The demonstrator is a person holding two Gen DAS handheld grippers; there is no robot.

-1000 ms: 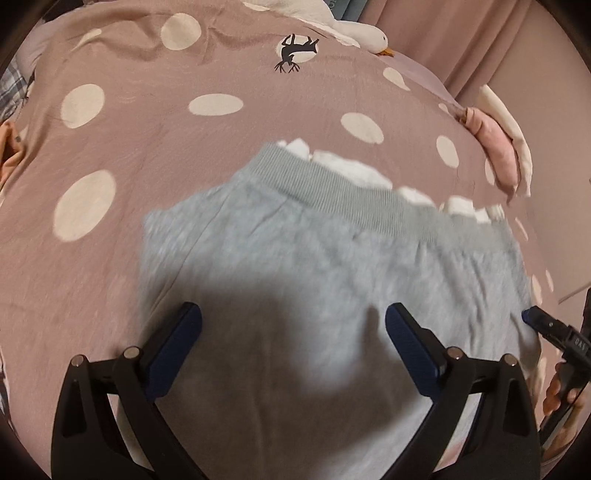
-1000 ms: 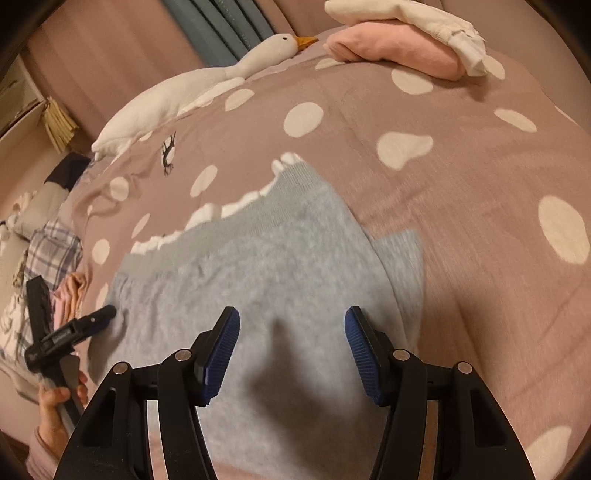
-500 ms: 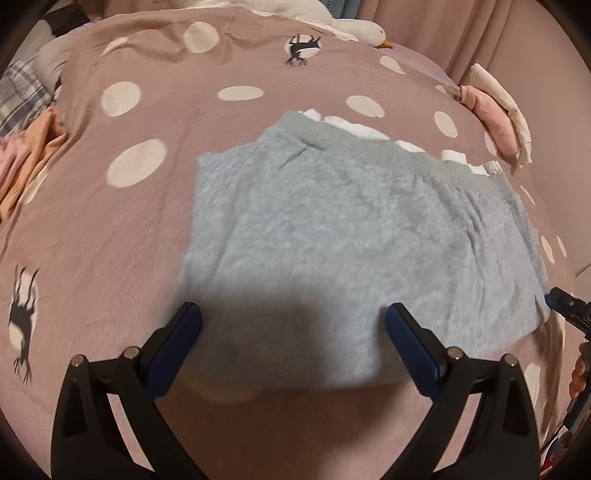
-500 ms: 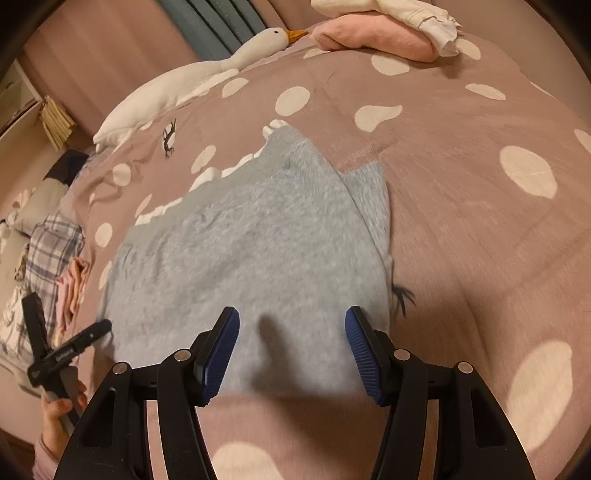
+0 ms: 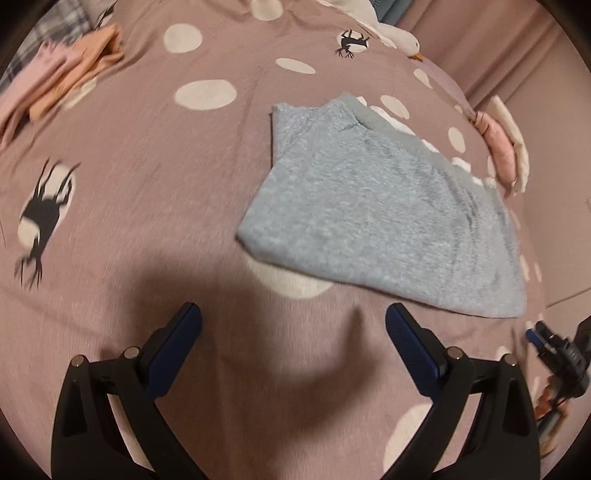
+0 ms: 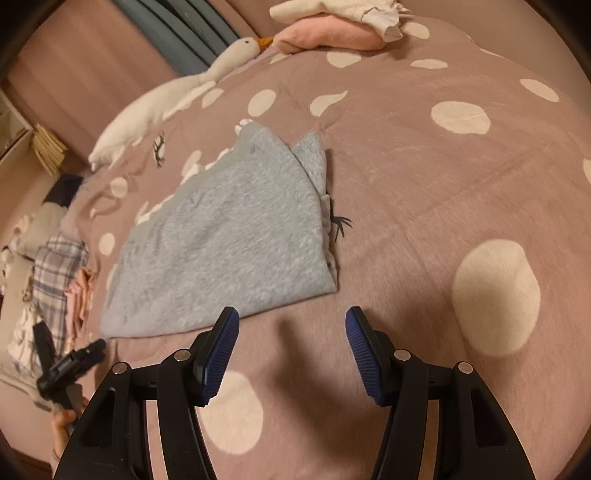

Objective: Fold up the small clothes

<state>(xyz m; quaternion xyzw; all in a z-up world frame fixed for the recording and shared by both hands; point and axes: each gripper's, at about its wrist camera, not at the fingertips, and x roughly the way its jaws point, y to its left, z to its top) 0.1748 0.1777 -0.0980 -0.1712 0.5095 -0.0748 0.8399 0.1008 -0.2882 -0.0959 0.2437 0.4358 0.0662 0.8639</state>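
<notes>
A folded light grey fleece garment (image 5: pixel 384 218) lies flat on the pink polka-dot bedspread (image 5: pixel 147 155); it also shows in the right wrist view (image 6: pixel 229 243). My left gripper (image 5: pixel 293 328) is open and empty, above the bedspread just short of the garment's near edge. My right gripper (image 6: pixel 291 332) is open and empty, near the garment's near right corner, not touching it. The right gripper also shows at the right edge of the left wrist view (image 5: pixel 554 350), and the left one at the lower left of the right wrist view (image 6: pixel 70 365).
A pile of pink and peach clothes (image 5: pixel 59 81) lies at the far left. Folded pink and white clothes (image 6: pixel 340 26) lie at the bed's far side. A white goose plush (image 6: pixel 177 88) lies along the back. Plaid cloth (image 6: pixel 55 266) is at the left.
Both grippers have drawn back toward me from over the grey garment, which now lies wholly ahead of them. Both stayed open.
</notes>
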